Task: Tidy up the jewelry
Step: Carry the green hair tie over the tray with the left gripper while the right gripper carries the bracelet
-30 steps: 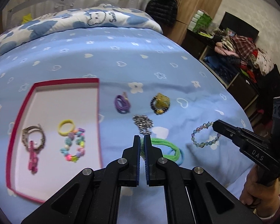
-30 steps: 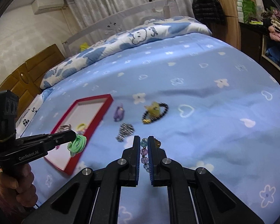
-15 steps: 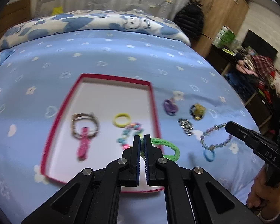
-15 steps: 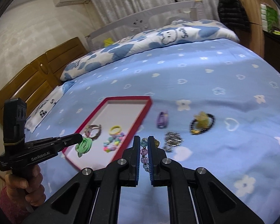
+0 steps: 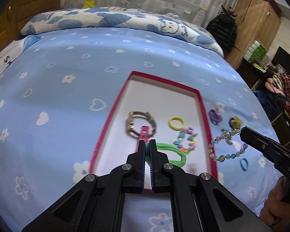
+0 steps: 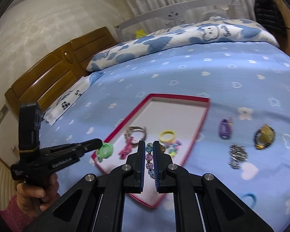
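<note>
- Left wrist view: left gripper has its jaws closed on the green hair tie; the tie hangs beyond the fingertips, over the near end of the red tray;
- Right wrist view: right gripper has its jaws narrow, clamped on the beaded bracelet; the bracelet hangs just outside the tray's right wall, as the left wrist view shows;
- Risk, release position: the bracelet loop could drape across the red wall or fall onto the bedsheet if let go before it is above the white floor;
- Risk, tangling: the tie could drop onto the pink clip or the colourful bead bracelet just ahead of the left fingertips, and catch on them;
- Risk, collision: both tools are heading for the same tray and are near each other; contact could shake a piece loose;
- Count in tray: four; one metal bangle, one pink clip, one yellow ring, one colourful bead bracelet;
- Count on sheet: four; one purple tie, one silver piece, one dark bracelet with a yellow charm, one blue ring;
- Count held: two, one per tool.
</note>
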`<state>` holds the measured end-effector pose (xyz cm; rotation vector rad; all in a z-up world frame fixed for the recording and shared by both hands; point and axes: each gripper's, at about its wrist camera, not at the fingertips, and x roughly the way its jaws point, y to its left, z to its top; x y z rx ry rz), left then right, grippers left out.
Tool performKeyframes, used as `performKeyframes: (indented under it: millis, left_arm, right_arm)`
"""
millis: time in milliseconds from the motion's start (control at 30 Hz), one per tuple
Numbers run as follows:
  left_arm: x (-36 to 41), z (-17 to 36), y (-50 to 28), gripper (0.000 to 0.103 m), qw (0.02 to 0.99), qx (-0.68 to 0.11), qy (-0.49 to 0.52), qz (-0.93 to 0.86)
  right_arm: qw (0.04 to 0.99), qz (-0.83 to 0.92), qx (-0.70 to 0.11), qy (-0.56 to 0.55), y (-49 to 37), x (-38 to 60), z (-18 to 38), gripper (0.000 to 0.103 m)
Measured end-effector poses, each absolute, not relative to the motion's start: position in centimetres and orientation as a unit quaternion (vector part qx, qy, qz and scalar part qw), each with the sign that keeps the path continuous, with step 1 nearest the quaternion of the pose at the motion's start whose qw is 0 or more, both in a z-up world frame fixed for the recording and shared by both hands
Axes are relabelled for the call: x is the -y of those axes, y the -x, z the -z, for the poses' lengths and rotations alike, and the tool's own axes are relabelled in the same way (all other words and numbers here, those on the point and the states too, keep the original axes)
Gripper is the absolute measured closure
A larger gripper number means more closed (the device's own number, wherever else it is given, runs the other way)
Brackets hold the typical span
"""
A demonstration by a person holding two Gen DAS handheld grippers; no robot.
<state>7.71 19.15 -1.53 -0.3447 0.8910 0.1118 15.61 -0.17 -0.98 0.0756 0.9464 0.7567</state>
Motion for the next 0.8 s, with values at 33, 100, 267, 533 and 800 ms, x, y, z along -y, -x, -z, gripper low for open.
performKeyframes:
  millis: [33,100,267,533,800]
  left_arm:
    - [-19.4,1.8,-7.8,0.1,0.885,-0.43,0.167,-0.056]
    - [-19.8,2.4,-8.0,0.1,0.882,-0.435,0.17,-0.062]
    - [-20.3,4.2,-9.1,0.1,0.875,-0.449,0.166,-0.074]
    - [-19.7,6.4,-10.7,0.1,0.869,-0.468,0.141,-0.081]
    - [-19.1,7.5,-11.4,0.099,0.866,-0.477,0.122,-0.084]
  right_arm:
    - [0.818,-0.36,-0.447,-0.036,-15.6,-0.4,1.2,0.096]
    - [0.811,-0.366,-0.454,-0.036,-15.8,-1.6,2.0,0.096]
    - [0.8,-0.365,-0.476,-0.021,-15.8,-3.4,4.6,0.096]
    - [0.791,-0.344,-0.507,0.003,-16.4,-2.9,7.4,0.096]
    - [0.785,-0.329,-0.525,0.013,-16.9,-2.4,8.9,0.096]
